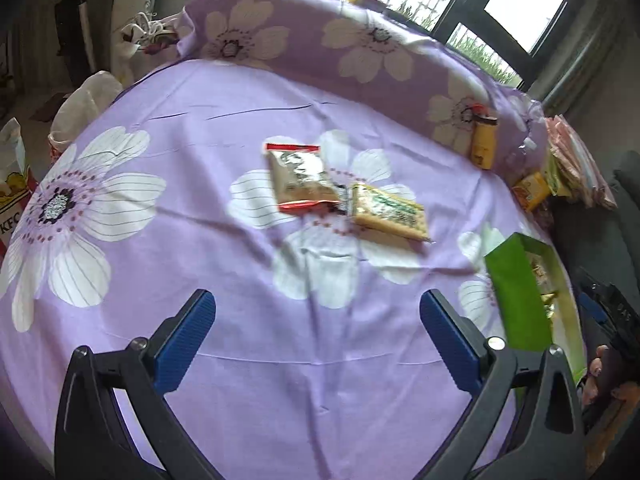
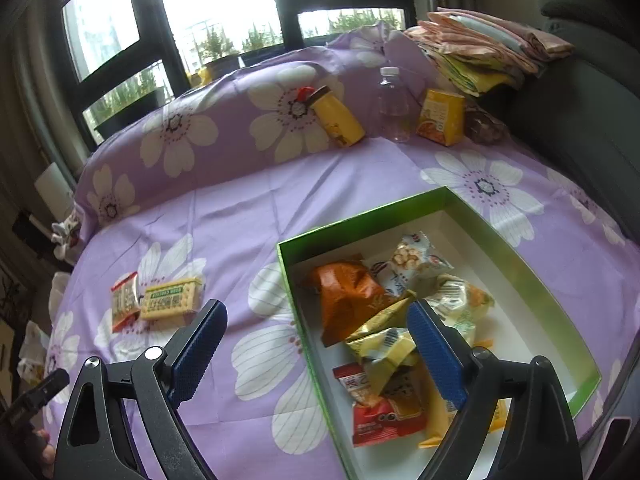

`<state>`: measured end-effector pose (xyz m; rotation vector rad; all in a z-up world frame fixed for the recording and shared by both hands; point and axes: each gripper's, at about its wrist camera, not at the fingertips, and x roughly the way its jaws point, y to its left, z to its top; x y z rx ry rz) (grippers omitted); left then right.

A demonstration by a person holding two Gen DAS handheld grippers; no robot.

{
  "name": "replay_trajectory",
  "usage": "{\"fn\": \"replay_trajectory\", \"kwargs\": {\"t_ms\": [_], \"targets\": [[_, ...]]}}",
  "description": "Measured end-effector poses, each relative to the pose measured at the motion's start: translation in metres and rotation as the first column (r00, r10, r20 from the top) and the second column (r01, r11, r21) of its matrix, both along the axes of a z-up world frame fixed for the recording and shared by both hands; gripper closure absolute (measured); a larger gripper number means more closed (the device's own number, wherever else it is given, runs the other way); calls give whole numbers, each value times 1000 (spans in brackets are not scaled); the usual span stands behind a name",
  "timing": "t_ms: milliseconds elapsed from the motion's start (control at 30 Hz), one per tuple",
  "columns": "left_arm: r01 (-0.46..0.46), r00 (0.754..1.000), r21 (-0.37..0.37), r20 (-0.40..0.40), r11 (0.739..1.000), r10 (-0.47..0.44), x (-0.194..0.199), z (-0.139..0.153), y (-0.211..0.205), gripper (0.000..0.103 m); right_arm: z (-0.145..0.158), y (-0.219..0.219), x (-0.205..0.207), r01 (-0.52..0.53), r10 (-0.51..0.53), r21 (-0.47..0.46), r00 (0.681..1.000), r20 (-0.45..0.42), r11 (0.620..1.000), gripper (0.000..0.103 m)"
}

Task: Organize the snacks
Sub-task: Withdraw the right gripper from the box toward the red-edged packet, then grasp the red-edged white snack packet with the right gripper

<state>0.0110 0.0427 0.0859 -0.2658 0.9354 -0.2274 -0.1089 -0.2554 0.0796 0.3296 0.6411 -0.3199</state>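
Note:
Two snack packets lie side by side on the purple flowered cloth: a red-edged packet (image 1: 298, 178) (image 2: 125, 301) and a yellow cracker packet (image 1: 387, 211) (image 2: 171, 298). A green box (image 2: 516, 246) (image 1: 516, 292) at the right holds several snack packets, among them an orange bag (image 2: 352, 296). My left gripper (image 1: 318, 310) is open and empty, hovering over the cloth short of the two packets. My right gripper (image 2: 316, 320) is open and empty above the box's left wall.
Against the flowered cushion at the back stand a yellow bottle (image 2: 338, 118) (image 1: 484, 142), a clear plastic bottle (image 2: 394, 104) and a small yellow carton (image 2: 440, 117) (image 1: 531, 191). Folded cloths (image 2: 492, 50) are stacked at the far right. A KFC bag (image 1: 12, 196) stands off the left edge.

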Motion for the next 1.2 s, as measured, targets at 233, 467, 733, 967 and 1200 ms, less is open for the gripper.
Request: {"fn": "replay_trajectory", "kwargs": {"t_ms": [233,467,733,967,1200], "targets": [[-134,991,-4,25,991,134,8,6,55,1,-7,64,36,-124,121,-61,992,-45,990,11],[-292,956,-131,-11,947,293,6,9,104,1,-3,162,107,-356,334,-100,923,-191,929,11],[-295,956,-99,-39,950,292,10,8,113,1,-31,255,210,-503,480,6,821,-310,864,11],[-294,956,-90,-40,951,292,12,6,118,1,-89,268,282,-441,389,8,782,-488,897,12],[-277,961,-84,-46,957,274,14,5,113,1,-85,266,261,-486,440,0,793,-422,874,35]]}}
